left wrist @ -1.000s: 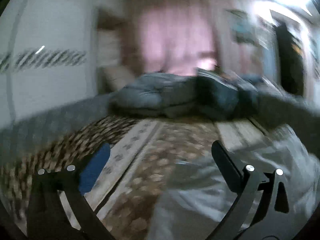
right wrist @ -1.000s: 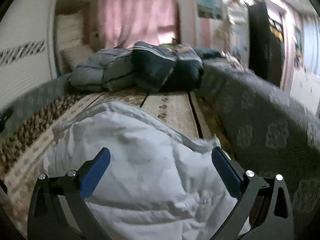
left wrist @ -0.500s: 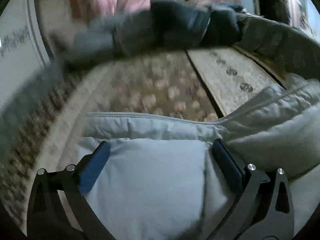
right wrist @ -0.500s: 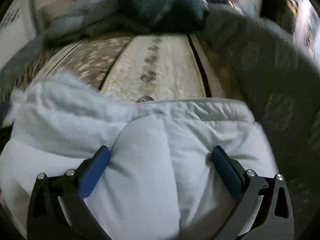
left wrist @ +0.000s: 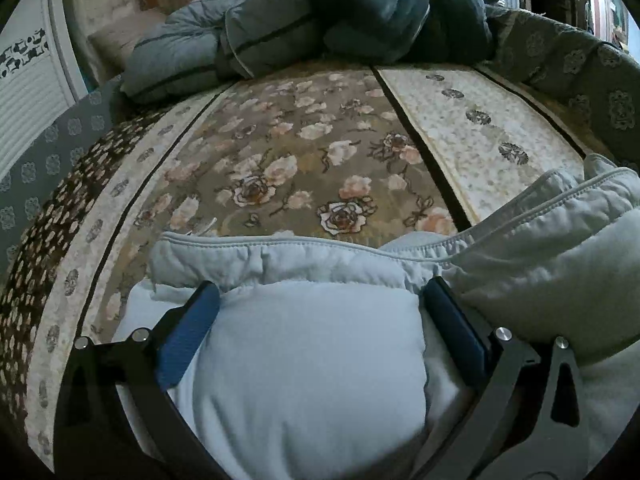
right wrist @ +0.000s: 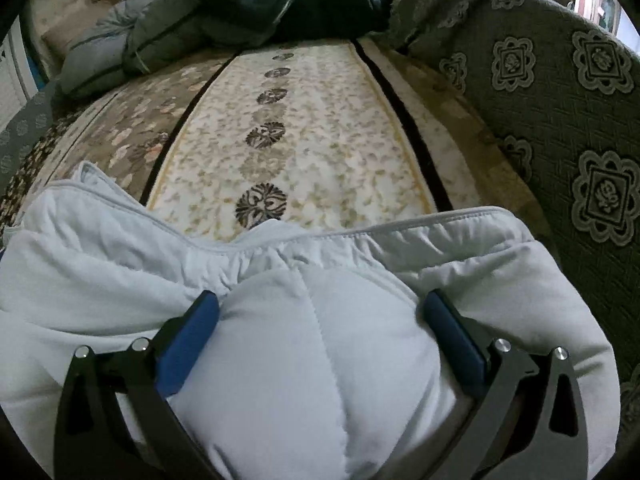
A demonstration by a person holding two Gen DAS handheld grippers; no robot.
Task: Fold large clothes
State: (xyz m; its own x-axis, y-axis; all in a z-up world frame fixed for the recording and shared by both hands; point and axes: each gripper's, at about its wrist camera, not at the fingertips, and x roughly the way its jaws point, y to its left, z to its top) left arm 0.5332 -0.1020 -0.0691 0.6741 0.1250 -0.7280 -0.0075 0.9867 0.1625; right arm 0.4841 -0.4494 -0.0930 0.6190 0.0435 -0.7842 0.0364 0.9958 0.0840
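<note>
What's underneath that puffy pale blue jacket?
The pale blue jacket lies on a patterned bedcover with roses and a cream stripe, which runs out from under its hem. What the jacket covers directly is hidden.

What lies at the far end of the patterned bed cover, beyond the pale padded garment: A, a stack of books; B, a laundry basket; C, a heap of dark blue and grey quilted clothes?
C: a heap of dark quilted clothes lies past the pale padded garment.

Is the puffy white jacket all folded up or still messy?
Still messy. The white jacket lies bunched on the bed, its hem wavy, not squared.
</note>
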